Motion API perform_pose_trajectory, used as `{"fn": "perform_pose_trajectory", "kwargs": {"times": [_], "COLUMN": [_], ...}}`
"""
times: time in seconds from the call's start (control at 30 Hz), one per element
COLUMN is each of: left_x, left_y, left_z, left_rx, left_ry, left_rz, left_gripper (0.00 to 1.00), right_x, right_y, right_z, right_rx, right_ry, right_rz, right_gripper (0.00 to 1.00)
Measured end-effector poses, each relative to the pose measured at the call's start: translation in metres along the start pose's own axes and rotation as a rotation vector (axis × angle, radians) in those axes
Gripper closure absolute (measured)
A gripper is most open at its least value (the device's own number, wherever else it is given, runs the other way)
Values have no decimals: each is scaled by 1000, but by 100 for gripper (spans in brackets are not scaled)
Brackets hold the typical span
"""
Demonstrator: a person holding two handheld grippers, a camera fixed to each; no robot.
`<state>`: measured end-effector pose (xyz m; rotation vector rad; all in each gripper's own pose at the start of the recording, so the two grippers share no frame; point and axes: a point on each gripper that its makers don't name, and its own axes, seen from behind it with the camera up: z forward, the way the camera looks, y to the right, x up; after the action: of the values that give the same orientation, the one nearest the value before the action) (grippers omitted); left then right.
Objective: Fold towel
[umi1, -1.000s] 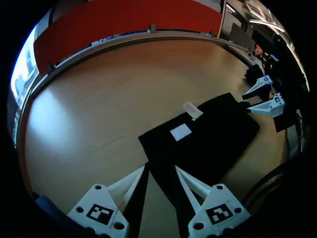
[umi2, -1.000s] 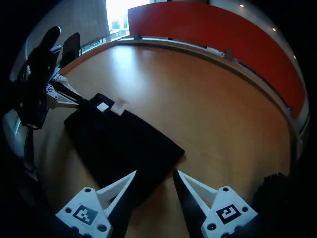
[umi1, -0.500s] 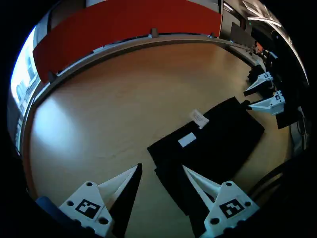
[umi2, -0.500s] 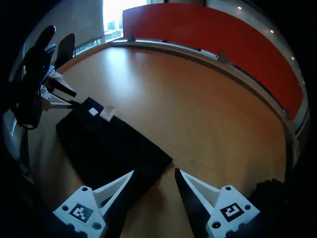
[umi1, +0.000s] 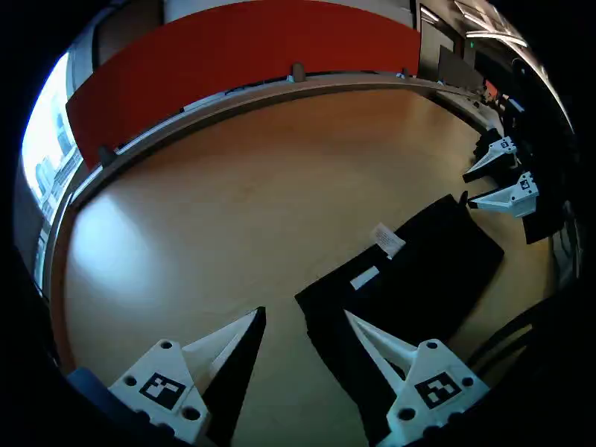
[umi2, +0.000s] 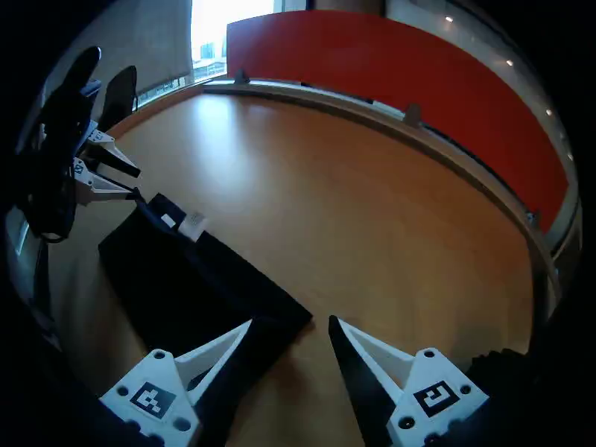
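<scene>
In the left gripper view, the left gripper (umi1: 302, 319) is hanging low over the wooden table (umi1: 208, 216). Its two fingers are standing wide apart and are gripping nothing. The black towel (umi1: 432, 272) is lying flat on the table. Its near corner is poking in between the fingers. Its far corner is lying just beside the right gripper (umi1: 467, 192), and that one's fingers are standing apart too.

In the right gripper view, the right gripper (umi2: 292, 322) is hanging low as well, with its fingers spread and empty. A corner of the towel (umi2: 171, 290) is lying right between its fingertips. The left gripper (umi2: 138, 186) is waiting at the other end, close to the towel.

I think the towel is sitting between two folds, because it is already looking like a long, neat strip. For the next fold, each gripper is going to need to pinch shut on its corner. Then one end is going to have to go up and over to meet the other end.

Counting things: there is one towel, two white tags (umi1: 388, 240) on it, two grippers with two fingers each, and one table.
</scene>
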<state>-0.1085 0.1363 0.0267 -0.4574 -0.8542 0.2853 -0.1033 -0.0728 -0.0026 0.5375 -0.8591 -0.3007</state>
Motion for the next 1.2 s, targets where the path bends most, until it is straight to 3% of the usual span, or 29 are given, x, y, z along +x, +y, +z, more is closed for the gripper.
{"fn": "perform_pose_trajectory", "kwargs": {"times": [0.13,0.27,0.43,0.97,1.2], "left_x": [0,-2,-8,-24,-35], "left_y": [-1,1,5,8,16], "left_z": [-2,-4,-7,-21,-29], "left_rx": [2,-5,-12,-5,-10], "left_ry": [3,0,-3,2,-1], "left_rz": [-3,-11,-25,-71,-86], "left_gripper": [28,17,6,4,5], "right_x": [0,0,-1,-11,-22], "right_y": [2,0,-4,-22,-32], "right_z": [-1,-4,-8,-23,-31], "right_rx": [-5,-2,-1,11,13], "right_ry": [2,6,13,21,20], "right_rz": [0,5,11,4,23], "right_gripper": [30,12,10,10,10]}}
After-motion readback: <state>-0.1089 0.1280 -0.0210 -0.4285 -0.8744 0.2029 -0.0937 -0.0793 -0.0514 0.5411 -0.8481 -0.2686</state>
